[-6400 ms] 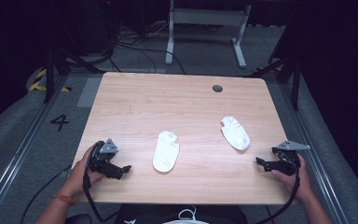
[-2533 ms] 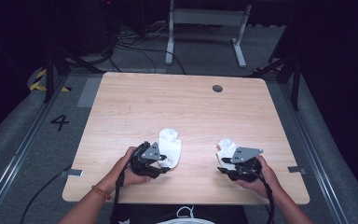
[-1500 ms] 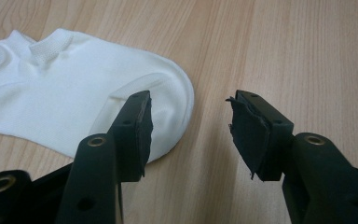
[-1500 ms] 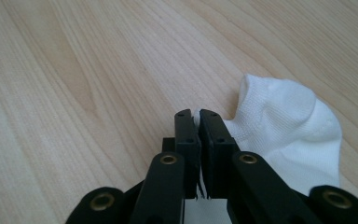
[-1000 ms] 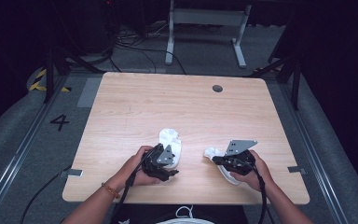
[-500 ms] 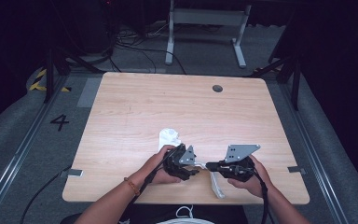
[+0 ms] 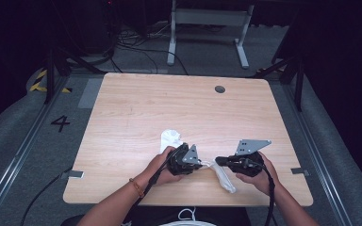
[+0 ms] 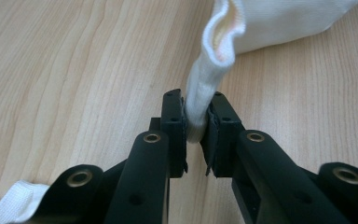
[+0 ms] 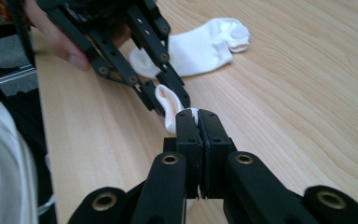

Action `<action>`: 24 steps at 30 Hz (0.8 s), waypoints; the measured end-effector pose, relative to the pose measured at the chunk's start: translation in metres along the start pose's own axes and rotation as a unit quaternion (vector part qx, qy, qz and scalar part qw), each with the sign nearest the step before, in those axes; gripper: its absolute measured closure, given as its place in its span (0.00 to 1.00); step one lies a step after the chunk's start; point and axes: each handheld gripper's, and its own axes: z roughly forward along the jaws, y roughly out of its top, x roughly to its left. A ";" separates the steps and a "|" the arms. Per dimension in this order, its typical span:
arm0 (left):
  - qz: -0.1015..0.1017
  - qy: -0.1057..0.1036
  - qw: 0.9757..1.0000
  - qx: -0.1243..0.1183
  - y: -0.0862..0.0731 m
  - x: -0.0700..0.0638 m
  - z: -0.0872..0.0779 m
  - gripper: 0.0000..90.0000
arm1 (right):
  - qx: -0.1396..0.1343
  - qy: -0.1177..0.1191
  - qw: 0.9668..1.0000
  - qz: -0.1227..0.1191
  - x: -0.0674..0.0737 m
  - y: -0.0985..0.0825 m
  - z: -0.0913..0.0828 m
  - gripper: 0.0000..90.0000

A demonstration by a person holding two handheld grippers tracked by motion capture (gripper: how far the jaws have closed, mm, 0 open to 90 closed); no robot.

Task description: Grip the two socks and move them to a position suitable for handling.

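Left gripper [image 7: 201, 164]: jaws just closing, pinching cuff of white sock [image 7: 222, 175] | Right gripper [image 7: 218, 161]: clamped on same cuff | Sock: near table's [image 7: 136, 103] front edge, beside second sock [image 7: 170, 139]

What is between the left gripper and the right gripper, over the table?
In the high view, a white sock spans between the left gripper and right gripper; both pinch its cuff, the foot hanging toward the table edge.
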 end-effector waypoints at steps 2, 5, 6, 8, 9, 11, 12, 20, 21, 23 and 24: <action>-0.008 0.002 1.000 -0.001 0.004 0.005 0.003 0.89 | 0.001 -0.008 1.000 0.005 -0.007 -0.002 0.001 0.98; -0.011 0.007 1.000 0.004 0.011 0.015 0.007 0.89 | 0.001 -0.025 1.000 0.013 -0.015 -0.004 0.001 0.98; -0.015 0.008 1.000 0.005 0.013 0.019 0.009 0.89 | 0.003 -0.033 0.999 0.013 -0.018 -0.005 0.002 0.98; -0.018 0.013 1.000 0.016 0.019 0.025 0.014 0.89 | 0.006 -0.044 0.999 0.016 -0.025 -0.007 0.003 0.98; -0.016 0.015 1.000 0.022 0.021 0.029 0.016 0.88 | 0.012 -0.052 0.998 0.020 -0.028 -0.009 0.004 0.98; -0.014 0.023 0.999 0.033 0.026 0.034 0.022 0.88 | 0.022 -0.064 0.997 0.024 -0.035 -0.014 0.006 0.98; -0.013 0.022 0.999 0.041 0.028 0.038 0.025 0.87 | 0.029 -0.073 0.997 0.025 -0.037 -0.016 0.007 0.97; -0.028 0.022 0.997 0.068 0.031 0.058 0.041 0.76 | 0.034 -0.073 0.996 0.024 -0.042 -0.035 -0.005 0.88; -0.028 0.022 0.997 0.068 0.031 0.059 0.041 0.72 | 0.042 -0.068 0.997 0.013 -0.037 -0.038 -0.009 0.86; -0.035 0.021 0.997 0.069 0.030 0.060 0.042 0.68 | 0.047 -0.052 0.998 -0.008 -0.029 -0.042 -0.015 0.84; -0.035 0.021 0.997 0.069 0.030 0.060 0.042 0.67 | 0.050 -0.044 0.998 -0.016 -0.025 -0.044 -0.018 0.84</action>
